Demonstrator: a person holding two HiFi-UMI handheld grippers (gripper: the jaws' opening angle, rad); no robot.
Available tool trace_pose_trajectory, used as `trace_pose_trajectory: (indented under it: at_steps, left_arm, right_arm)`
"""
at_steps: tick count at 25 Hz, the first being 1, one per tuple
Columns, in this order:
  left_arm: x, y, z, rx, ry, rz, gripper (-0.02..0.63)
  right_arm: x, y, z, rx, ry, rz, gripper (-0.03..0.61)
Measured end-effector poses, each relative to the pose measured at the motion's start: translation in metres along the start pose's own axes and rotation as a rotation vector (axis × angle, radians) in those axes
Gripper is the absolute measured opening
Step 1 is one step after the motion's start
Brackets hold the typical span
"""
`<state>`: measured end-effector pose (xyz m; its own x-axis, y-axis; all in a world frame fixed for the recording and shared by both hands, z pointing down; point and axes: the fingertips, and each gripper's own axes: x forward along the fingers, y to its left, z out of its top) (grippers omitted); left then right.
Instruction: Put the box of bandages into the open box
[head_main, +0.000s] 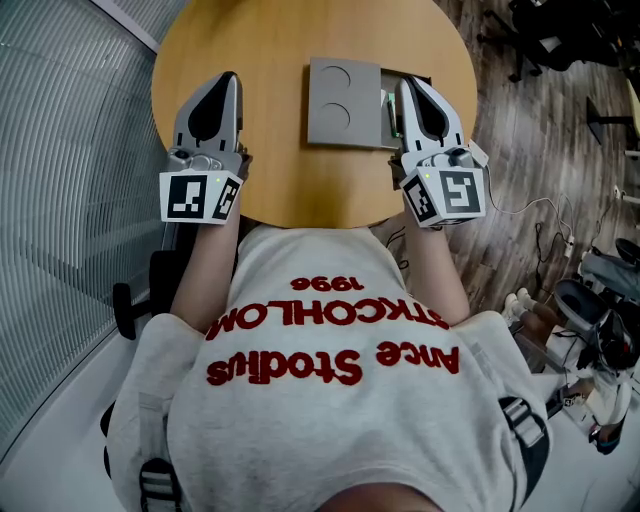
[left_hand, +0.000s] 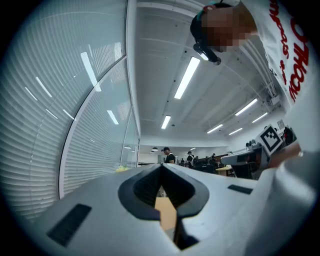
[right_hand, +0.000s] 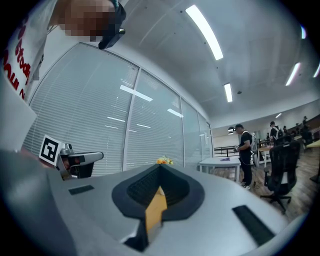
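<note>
With both pairs of jaws closed and empty, the right gripper (head_main: 409, 84), not the left gripper (head_main: 227, 80), sits beside the bandage box (head_main: 388, 112), just right of the grey box (head_main: 343, 103).

A: Furniture on record?
B: Round wooden desk (head_main: 300, 190); black office chair (right_hand: 282, 165); white table (right_hand: 220, 162) beside the glazing.
A: Surfaces, lighting?
B: Wood-plank floor (head_main: 540, 130); glass partition wall (right_hand: 100, 125) with horizontal blinds; long ceiling strip lights (right_hand: 205, 32), lit.
</note>
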<state>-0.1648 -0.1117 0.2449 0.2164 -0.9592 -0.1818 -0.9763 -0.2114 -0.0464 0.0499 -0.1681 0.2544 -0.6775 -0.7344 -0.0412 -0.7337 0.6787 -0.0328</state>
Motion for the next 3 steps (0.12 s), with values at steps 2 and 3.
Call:
trace_pose_trajectory:
  at_steps: [2, 3]
  left_arm:
    - [-0.0003, 0.0002, -0.0012, -0.001, -0.001, -0.001, 0.006]
    - [-0.0005, 0.0005, -0.0019, -0.001, -0.001, -0.002, 0.006]
  right_arm:
    - [-0.0012, -0.0002, -0.0014, 0.002, 0.003, -0.008, 0.006]
    - [-0.0018, -0.0003, -0.0022, 0.002, 0.005, -0.012, 0.006]
